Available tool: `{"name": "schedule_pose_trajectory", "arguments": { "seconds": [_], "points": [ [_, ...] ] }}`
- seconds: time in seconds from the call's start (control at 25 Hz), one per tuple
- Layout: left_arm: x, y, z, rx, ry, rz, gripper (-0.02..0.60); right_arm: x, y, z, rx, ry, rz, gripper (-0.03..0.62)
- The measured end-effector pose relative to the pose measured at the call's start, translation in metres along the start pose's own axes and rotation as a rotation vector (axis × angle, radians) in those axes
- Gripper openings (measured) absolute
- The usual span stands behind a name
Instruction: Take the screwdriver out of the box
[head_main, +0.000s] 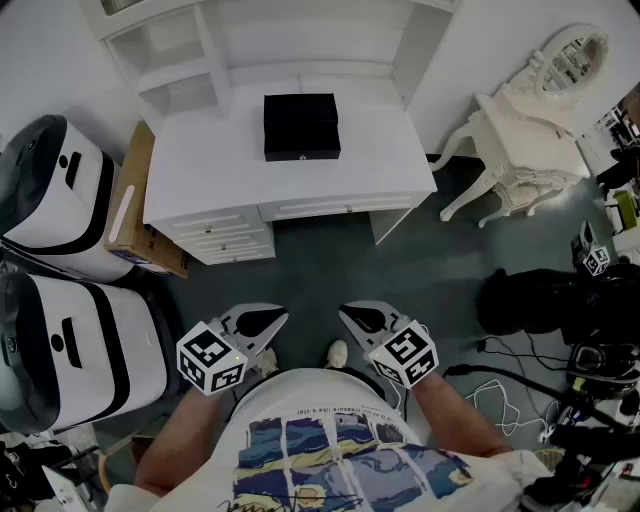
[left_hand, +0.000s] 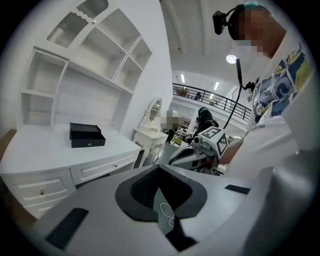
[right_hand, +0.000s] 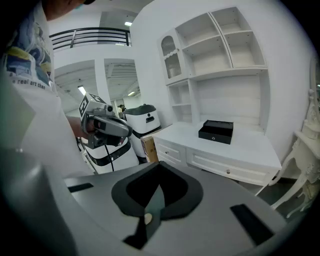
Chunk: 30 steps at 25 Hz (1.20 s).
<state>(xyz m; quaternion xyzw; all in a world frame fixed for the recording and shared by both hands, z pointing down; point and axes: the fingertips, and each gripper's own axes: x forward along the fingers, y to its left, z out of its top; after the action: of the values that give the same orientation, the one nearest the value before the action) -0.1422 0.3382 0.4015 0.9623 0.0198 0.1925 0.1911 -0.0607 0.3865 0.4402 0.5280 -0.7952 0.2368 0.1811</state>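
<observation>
The black box (head_main: 301, 126) sits shut on the white desk (head_main: 200, 170), near its back middle. No screwdriver is visible. Both grippers are held close to the person's body, well short of the desk and over the dark floor. My left gripper (head_main: 280, 318) has its jaws together and empty, and so does my right gripper (head_main: 346, 312). In the left gripper view the box (left_hand: 87, 135) lies far ahead to the left, beyond the closed jaws (left_hand: 159, 167). In the right gripper view the box (right_hand: 216, 131) lies ahead to the right of the closed jaws (right_hand: 159, 166).
Two white machines (head_main: 60, 200) and a flat cardboard carton (head_main: 135, 205) stand left of the desk. An ornate white chair (head_main: 520, 130) is at the right. A black bag (head_main: 540, 300) and cables lie on the floor at the right. Shelves rise behind the desk.
</observation>
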Motion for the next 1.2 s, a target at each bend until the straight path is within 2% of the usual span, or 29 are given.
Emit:
{"name": "schedule_pose_trajectory", "arguments": {
  "seconds": [0.4,0.72,1.2],
  "points": [
    [0.010,0.003,-0.002,0.002,0.022,0.022,0.011,-0.002,-0.006,0.002,-0.013,-0.009,0.017,0.023],
    [0.022,-0.001,-0.005,-0.004,0.018,0.035,0.012,-0.007,-0.014,-0.014,0.001,0.019,0.033,0.023],
    [0.074,0.002,0.011,0.002,-0.009,0.115,0.014,-0.013,-0.074,-0.030,-0.057,0.035,0.088,0.035]
  ]
}}
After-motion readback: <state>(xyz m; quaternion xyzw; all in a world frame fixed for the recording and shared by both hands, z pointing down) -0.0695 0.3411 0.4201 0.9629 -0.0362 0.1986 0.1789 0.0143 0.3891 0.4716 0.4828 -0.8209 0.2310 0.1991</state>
